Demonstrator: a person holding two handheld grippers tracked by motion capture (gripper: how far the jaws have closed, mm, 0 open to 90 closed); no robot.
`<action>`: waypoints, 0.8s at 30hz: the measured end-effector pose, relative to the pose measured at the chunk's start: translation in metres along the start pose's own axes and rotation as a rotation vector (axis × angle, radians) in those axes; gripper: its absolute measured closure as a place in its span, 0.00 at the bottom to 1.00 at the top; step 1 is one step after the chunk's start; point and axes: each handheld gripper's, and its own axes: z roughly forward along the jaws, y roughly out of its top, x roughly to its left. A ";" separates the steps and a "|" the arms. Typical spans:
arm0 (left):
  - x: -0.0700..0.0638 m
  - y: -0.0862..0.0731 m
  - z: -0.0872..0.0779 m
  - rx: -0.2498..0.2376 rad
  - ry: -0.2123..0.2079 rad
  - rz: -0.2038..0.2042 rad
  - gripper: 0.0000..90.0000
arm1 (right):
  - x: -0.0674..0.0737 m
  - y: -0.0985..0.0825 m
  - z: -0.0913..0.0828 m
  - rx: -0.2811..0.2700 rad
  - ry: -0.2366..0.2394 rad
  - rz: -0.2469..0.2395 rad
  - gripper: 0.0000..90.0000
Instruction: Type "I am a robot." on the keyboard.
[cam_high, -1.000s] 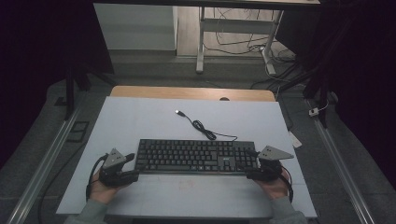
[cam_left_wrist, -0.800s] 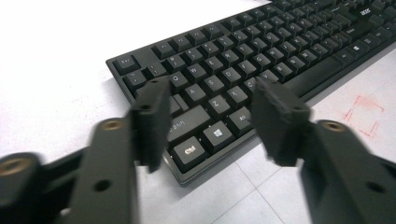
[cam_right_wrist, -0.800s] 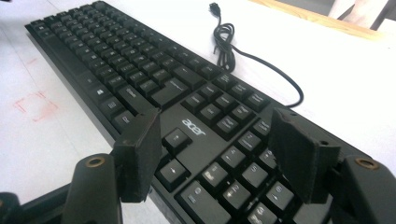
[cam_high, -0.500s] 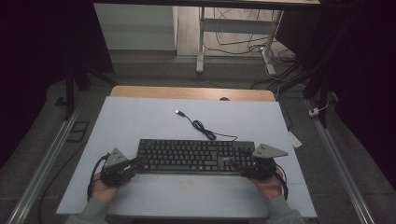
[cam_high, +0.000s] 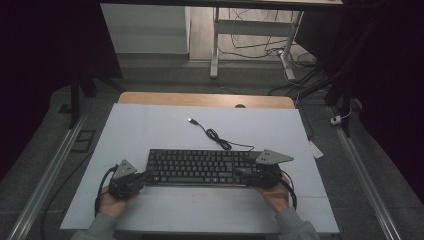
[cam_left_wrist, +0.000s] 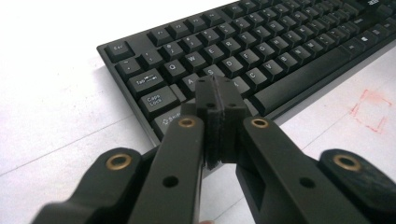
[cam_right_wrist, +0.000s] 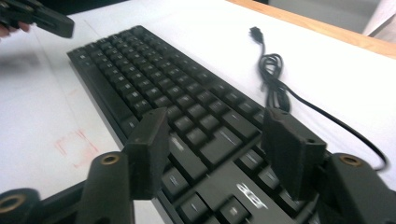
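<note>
Black keyboard flat on white table, cable trailing behind; left claw pressed narrow with pads together over the Shift corner per left gripper view, right claw spread wide over the opposite end per right gripper view, neither state legible from high view.
</note>
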 end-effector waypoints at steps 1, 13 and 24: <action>0.000 0.000 0.000 0.003 0.001 0.000 0.99 | 0.001 0.003 0.004 -0.002 0.001 0.007 0.55; 0.002 0.000 0.013 0.014 0.034 -0.009 0.98 | 0.004 0.018 0.036 0.040 0.039 0.021 1.00; 0.005 -0.001 0.020 0.028 0.054 -0.006 0.97 | 0.018 0.027 0.071 0.090 0.069 -0.023 1.00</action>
